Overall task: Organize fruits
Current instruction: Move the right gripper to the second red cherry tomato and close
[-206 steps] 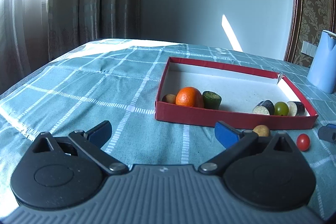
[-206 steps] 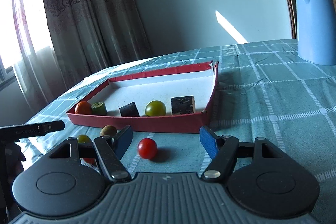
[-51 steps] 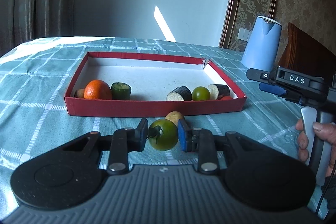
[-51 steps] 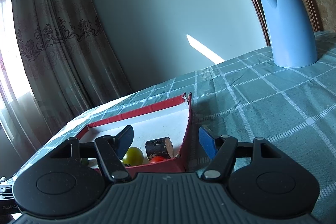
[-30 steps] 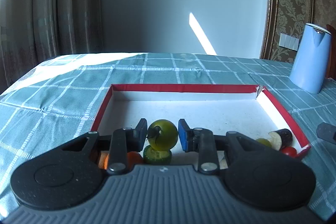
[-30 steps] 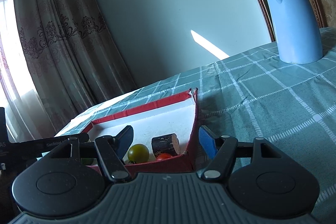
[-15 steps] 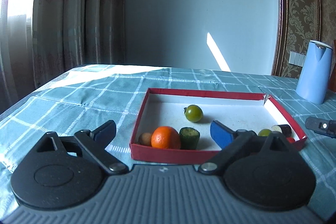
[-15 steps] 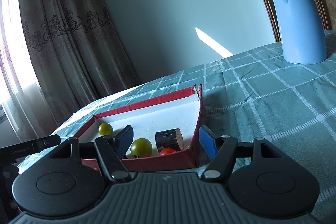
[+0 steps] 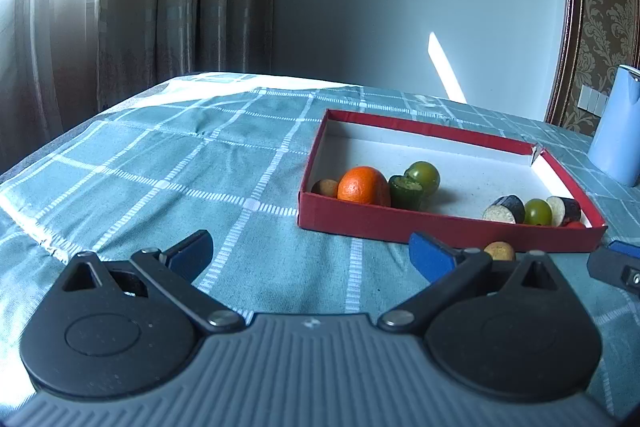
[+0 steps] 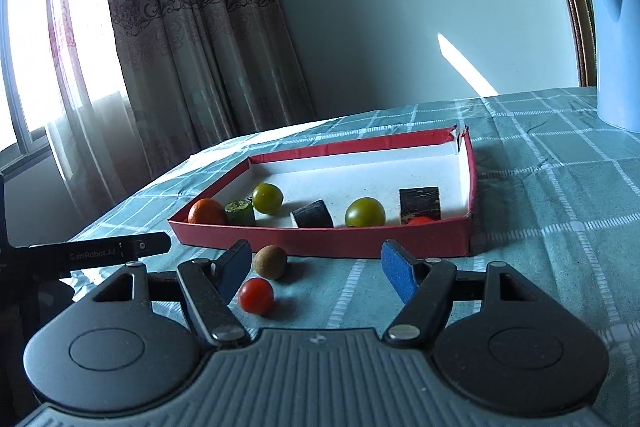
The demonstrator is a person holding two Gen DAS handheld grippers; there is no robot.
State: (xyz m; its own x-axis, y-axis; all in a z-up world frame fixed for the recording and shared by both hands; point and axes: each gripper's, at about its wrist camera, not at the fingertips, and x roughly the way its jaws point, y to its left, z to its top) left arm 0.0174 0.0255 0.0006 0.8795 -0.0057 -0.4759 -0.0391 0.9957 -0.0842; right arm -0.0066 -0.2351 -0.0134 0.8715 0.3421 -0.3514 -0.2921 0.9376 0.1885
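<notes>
Most fruit sits in the tray (image 10: 320,241), two pieces wait at its six o'clock; both hand-held grippers (image 9: 310,253) (image 10: 316,265) gape empty.

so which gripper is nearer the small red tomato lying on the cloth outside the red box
Right. The right gripper is open, with the small red cherry tomato just inside its left finger. The left gripper, also open, faces bare tablecloth left of the red cardboard box; that tomato isn't visible there.

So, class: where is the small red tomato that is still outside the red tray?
In the right wrist view the red tomato lies on the checked tablecloth, in front of the red tray, just nearer the camera than the brown fruit, beside the left finger of the right tongs.
</notes>
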